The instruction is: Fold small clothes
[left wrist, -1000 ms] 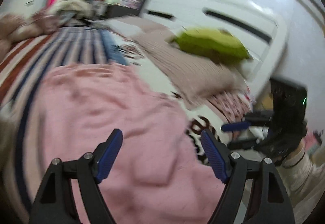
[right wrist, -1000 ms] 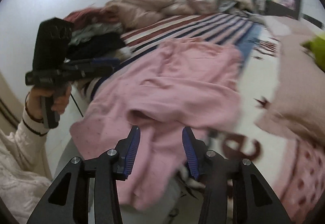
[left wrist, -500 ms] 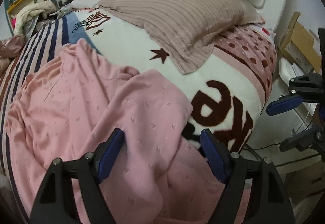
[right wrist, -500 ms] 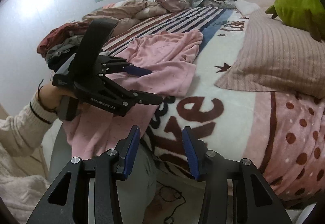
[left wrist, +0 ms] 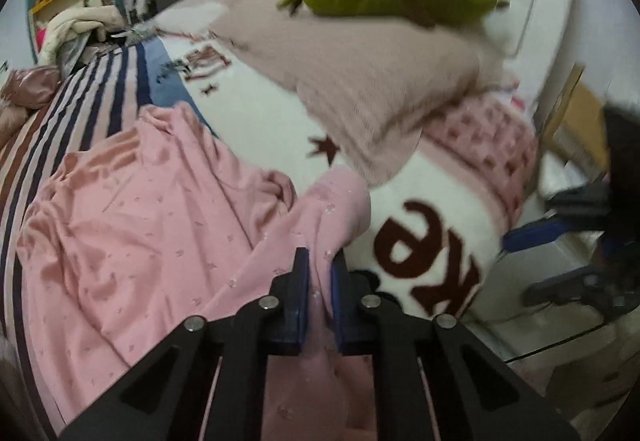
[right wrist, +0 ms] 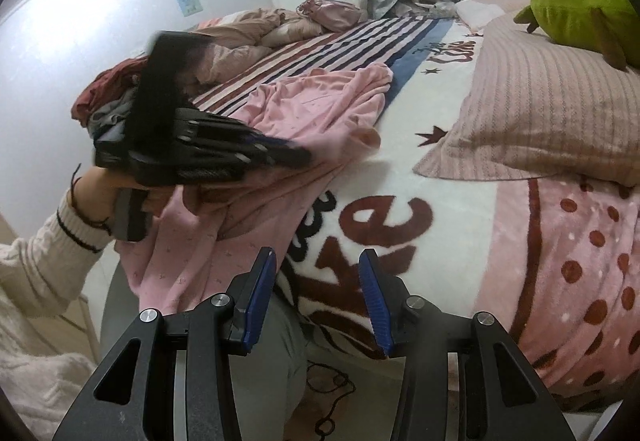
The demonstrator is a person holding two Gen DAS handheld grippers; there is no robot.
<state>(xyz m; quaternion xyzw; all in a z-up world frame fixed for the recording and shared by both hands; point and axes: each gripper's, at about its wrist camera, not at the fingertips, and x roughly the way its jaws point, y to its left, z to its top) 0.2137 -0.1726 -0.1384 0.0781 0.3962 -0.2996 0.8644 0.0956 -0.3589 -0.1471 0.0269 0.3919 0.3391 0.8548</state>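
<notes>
A pink dotted garment (left wrist: 140, 225) lies crumpled on the bed's near left part, partly hanging over the front edge; it also shows in the right wrist view (right wrist: 312, 113). My left gripper (left wrist: 319, 261) is shut on a fold of the pink garment near its right edge. In the right wrist view the left gripper (right wrist: 296, 155) appears blurred over the garment. My right gripper (right wrist: 318, 269) is open and empty, off the bed's front edge, to the right of the garment. It shows blurred at the right of the left wrist view (left wrist: 532, 265).
A beige ribbed pillow (right wrist: 552, 113) with a green plush toy (right wrist: 580, 9) on it lies at the bed's right. The blanket (right wrist: 460, 209) has brown lettering and stripes. Piled clothes (right wrist: 108, 101) and bedding (right wrist: 256, 29) sit at the far left. A cable (right wrist: 332, 393) lies on the floor.
My left gripper has closed on a fold of the pink garment and lifted it slightly. My right gripper stays open and has moved little.
</notes>
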